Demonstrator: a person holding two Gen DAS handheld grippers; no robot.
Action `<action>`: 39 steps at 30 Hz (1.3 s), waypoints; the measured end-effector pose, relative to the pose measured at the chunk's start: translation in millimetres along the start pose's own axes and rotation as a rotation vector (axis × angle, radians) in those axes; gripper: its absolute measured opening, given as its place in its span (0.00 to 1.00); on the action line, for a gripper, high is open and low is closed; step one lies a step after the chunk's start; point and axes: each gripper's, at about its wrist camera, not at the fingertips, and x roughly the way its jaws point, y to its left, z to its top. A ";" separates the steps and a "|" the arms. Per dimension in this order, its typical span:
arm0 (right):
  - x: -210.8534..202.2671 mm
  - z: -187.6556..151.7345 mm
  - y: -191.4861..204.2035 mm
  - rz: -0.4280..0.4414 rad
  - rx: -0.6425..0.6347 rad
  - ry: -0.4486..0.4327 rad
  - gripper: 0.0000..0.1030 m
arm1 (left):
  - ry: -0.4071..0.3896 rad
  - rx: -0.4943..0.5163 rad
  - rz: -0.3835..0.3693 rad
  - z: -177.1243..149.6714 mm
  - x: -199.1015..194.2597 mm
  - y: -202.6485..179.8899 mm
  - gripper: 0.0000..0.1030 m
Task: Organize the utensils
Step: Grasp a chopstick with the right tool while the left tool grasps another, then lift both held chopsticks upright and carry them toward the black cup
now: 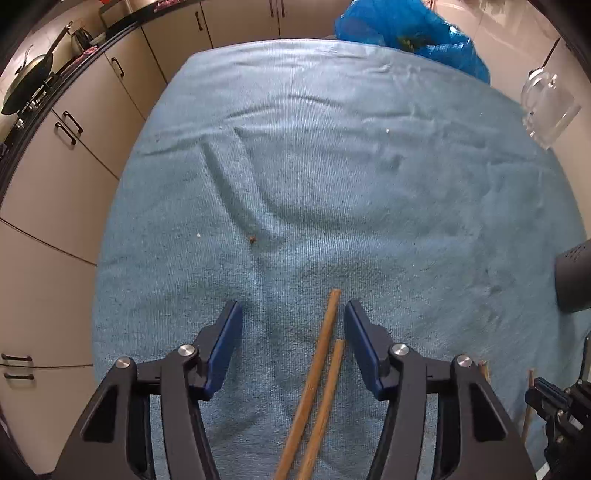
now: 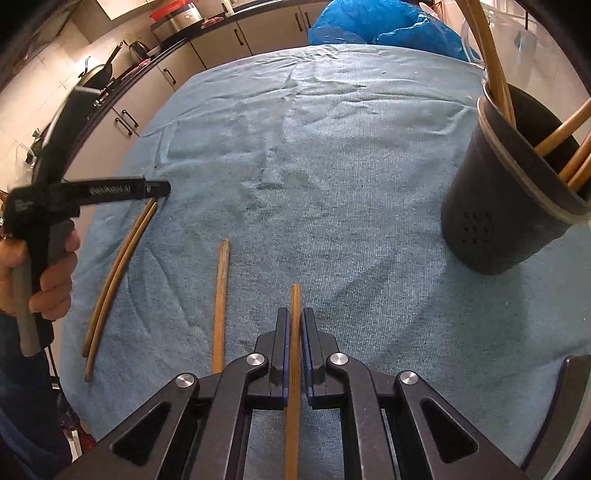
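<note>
My right gripper (image 2: pixel 294 325) is clamped on 1 wooden chopstick (image 2: pixel 295 299), its tip poking out just ahead of my fingertips and its shaft running back between the jaws toward me. I judge this as the pick step, with the carry to the dark holder (image 2: pixel 498 206) next; that holder stands ahead and well to the right of this gripper, already carrying several chopsticks that lean out past its rim. The next move calls for lifting the stick clear of the blue towel (image 2: pixel 332 166), swinging right and tipping it upright so it drops in among those leaning sticks without knocking them. Just to the left of this gripper lies 1 more loose chopstick (image 2: pixel 221 302), and farther left a pair of chopsticks (image 2: pixel 114 273) lying side by side. My left gripper (image 1: pixel 293 317) hangs with its jaws spread wide over that pair (image 1: pixel 317 387), which sits toward its right finger, gripping nothing. Beyond the far edge of the towel there is a blue plastic bag (image 2: pixel 376 26), and a clear jug (image 1: pixel 546 107) sits far ahead to the right of the left gripper; neither blocks the path.
</note>
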 end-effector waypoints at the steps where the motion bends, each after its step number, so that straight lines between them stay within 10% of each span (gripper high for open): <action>1: -0.9 -0.6 -0.8 0.004 0.003 -0.001 0.06 | -0.001 -0.004 -0.003 -2.3 -0.9 2.0 0.45; 8: -4.1 -0.8 4.8 0.026 -0.004 -0.014 0.06 | -0.006 -0.042 -0.001 -33.6 -13.8 26.4 0.07; 24: -32.2 -3.7 11.5 0.063 -0.028 -0.114 0.06 | -0.170 -0.159 -0.119 -76.4 -69.6 47.5 0.06; 39: -145.1 -28.3 40.2 0.103 -0.186 -0.578 0.06 | -0.507 -0.077 -0.179 -108.5 -213.8 -15.3 0.06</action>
